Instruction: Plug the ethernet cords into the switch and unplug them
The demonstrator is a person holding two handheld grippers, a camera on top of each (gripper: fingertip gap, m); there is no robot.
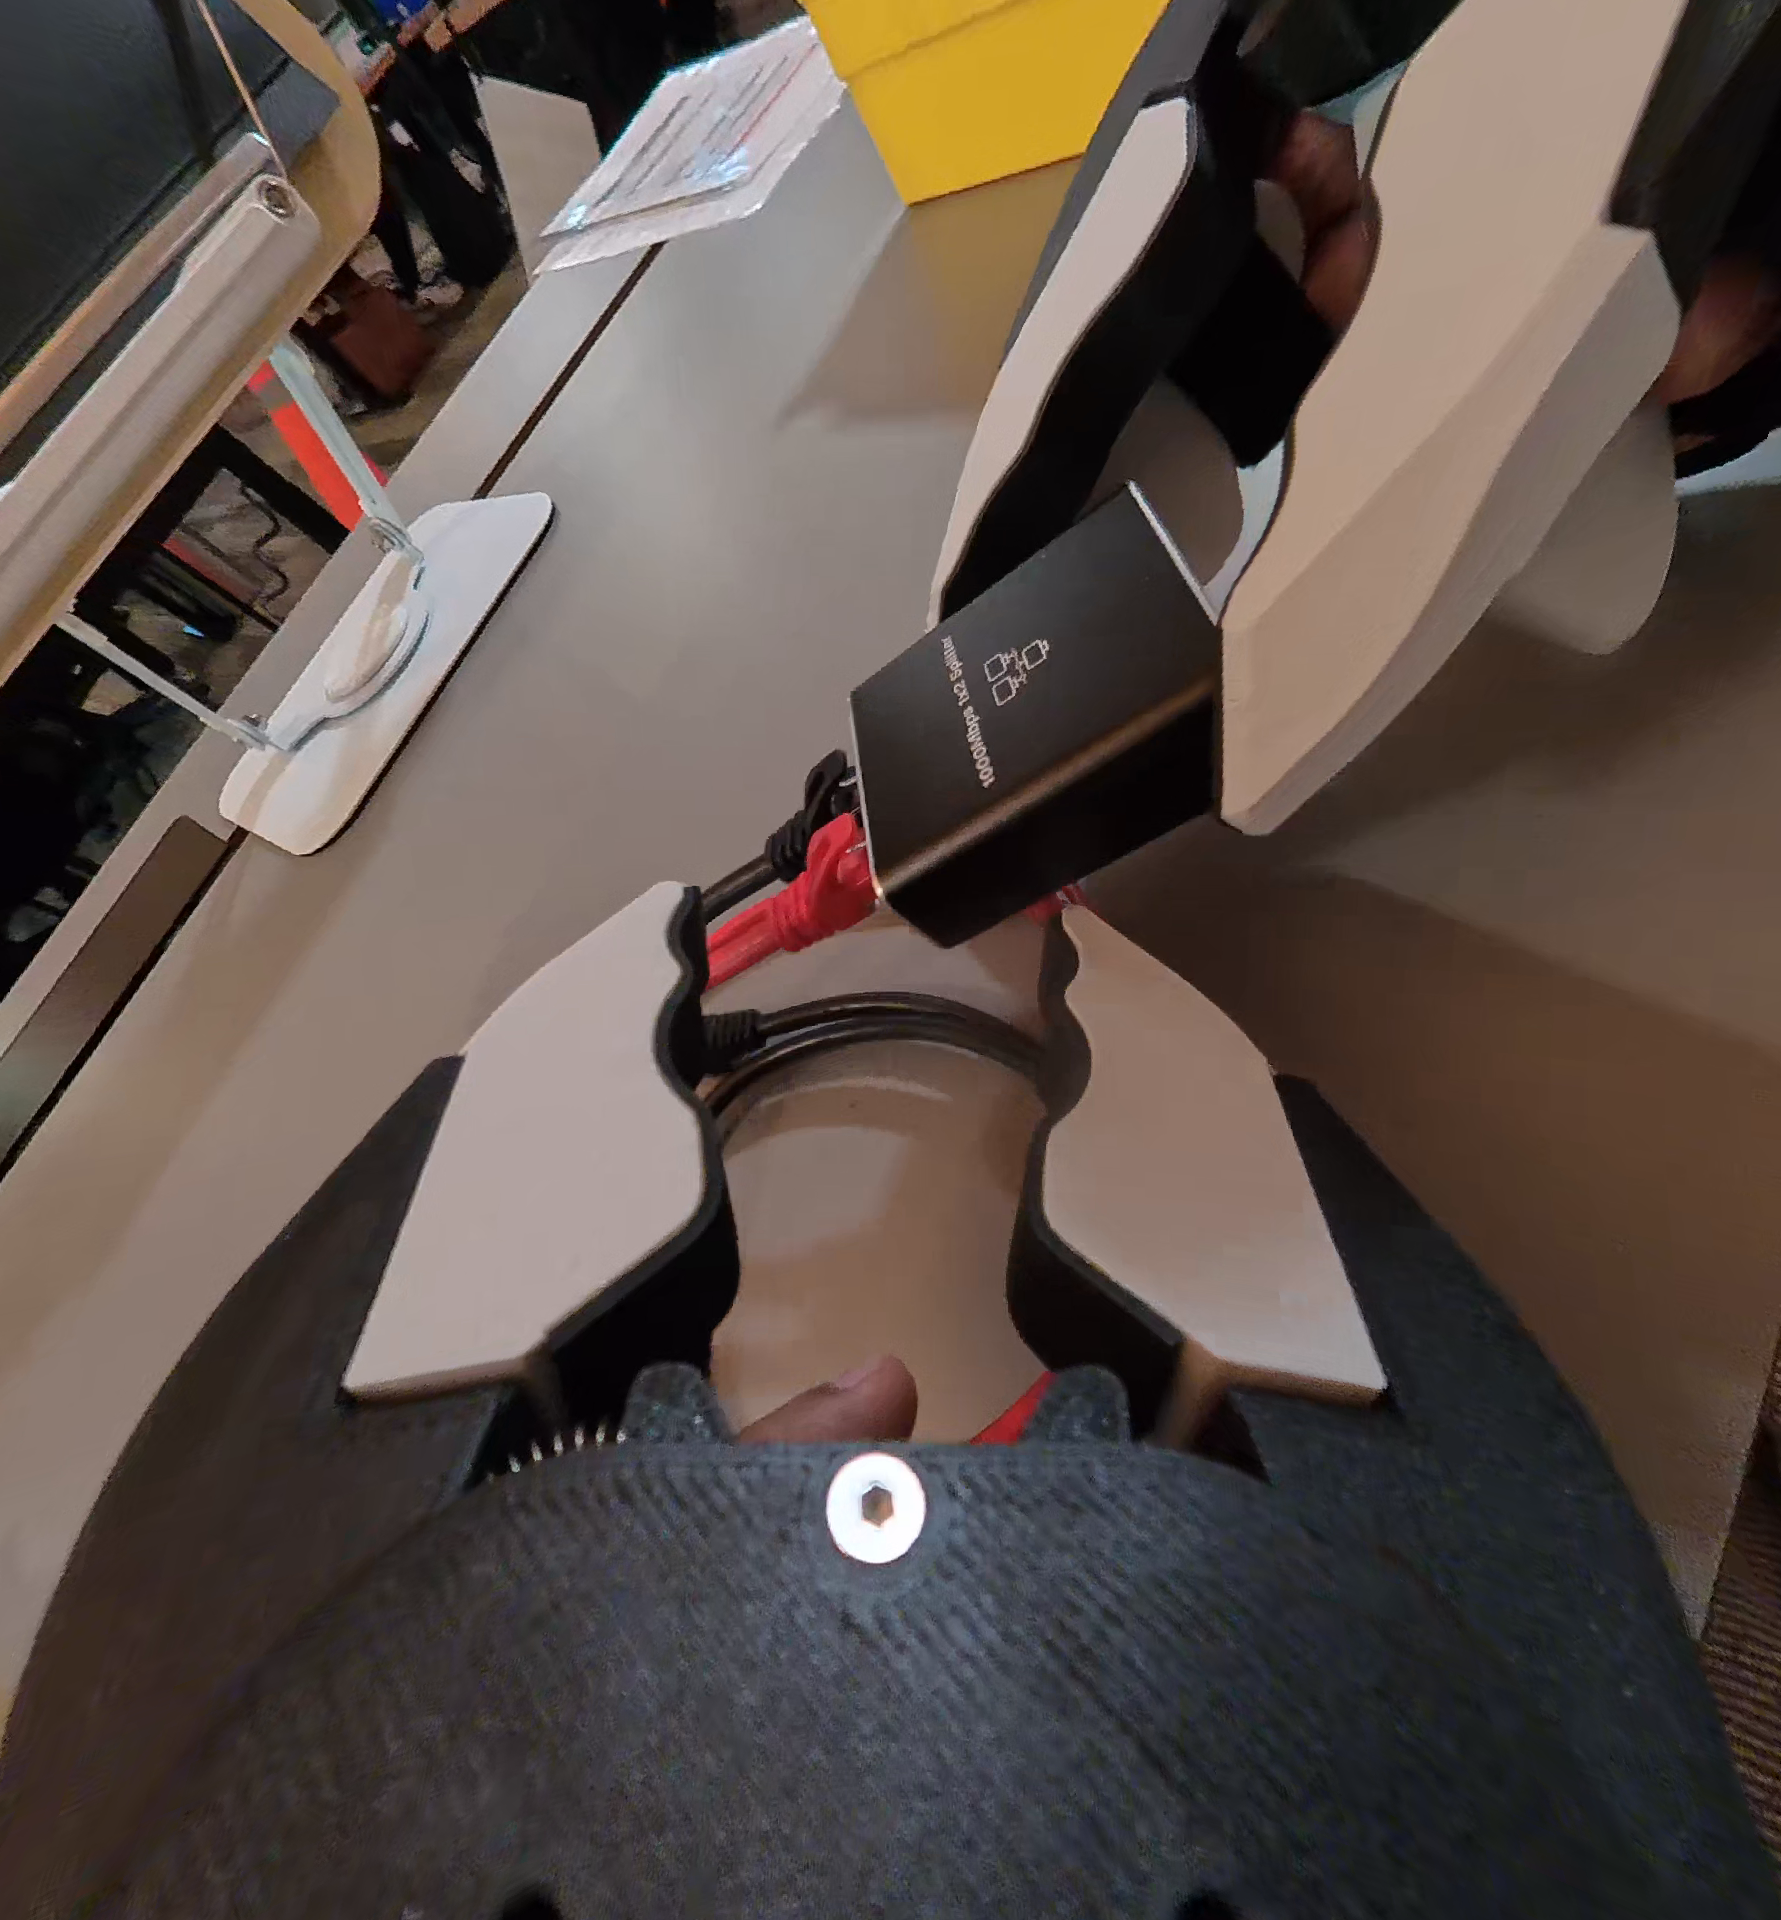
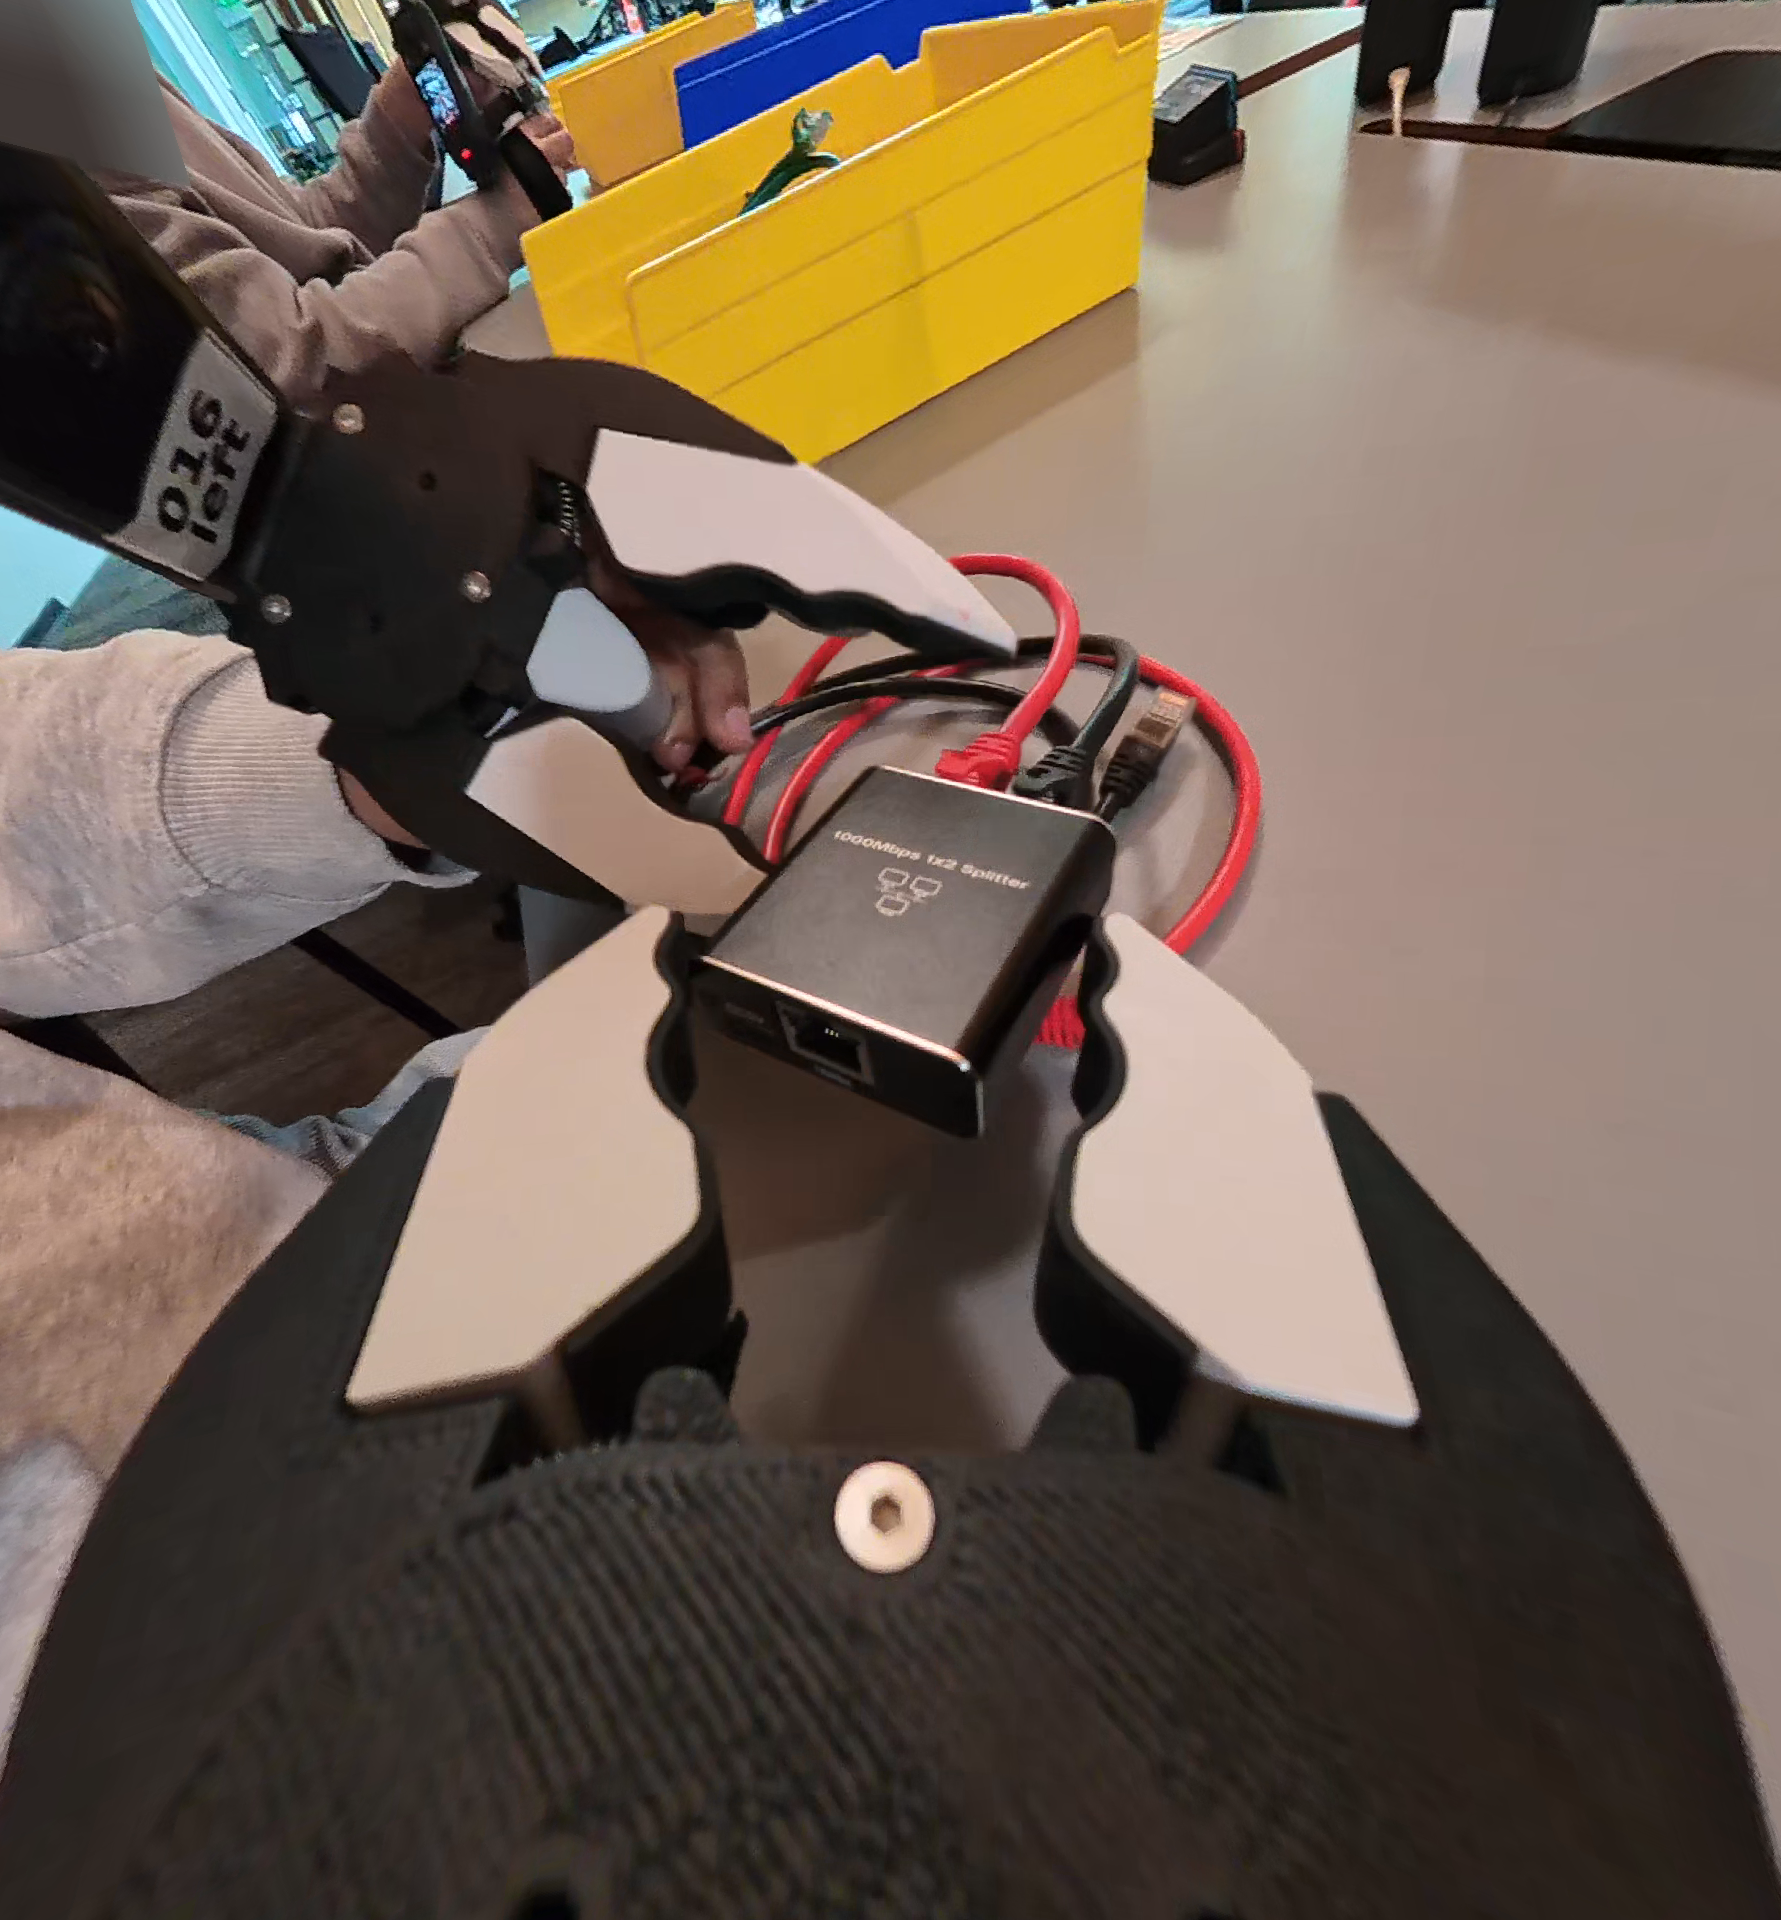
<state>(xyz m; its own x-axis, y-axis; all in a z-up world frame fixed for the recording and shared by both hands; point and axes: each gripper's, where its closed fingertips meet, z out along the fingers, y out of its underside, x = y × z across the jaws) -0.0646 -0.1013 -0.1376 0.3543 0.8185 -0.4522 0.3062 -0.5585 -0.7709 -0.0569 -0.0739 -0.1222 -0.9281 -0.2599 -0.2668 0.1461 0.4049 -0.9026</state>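
Observation:
The black switch (image 2: 896,935) is held off the grey table (image 2: 1488,623) by my right gripper (image 2: 888,935), which is shut on its near end, beside an empty port. A red cord's plug (image 2: 979,753) and a black cord's plug (image 2: 1062,771) sit in the far ports. A second black plug (image 2: 1151,732) lies loose on the table beside them. My left gripper (image 1: 875,935) is open just below the switch (image 1: 1031,748), with loops of black cord (image 1: 896,1013) and red cord (image 1: 751,930) between its fingers. It also shows in the right wrist view (image 2: 881,748).
Yellow bins (image 2: 865,281) and a blue bin (image 2: 792,62) stand at the back, with another person's sleeve behind them. A white monitor stand base (image 1: 387,665) sits near the table's left edge. A plastic-sleeved sheet (image 1: 699,156) lies farther back.

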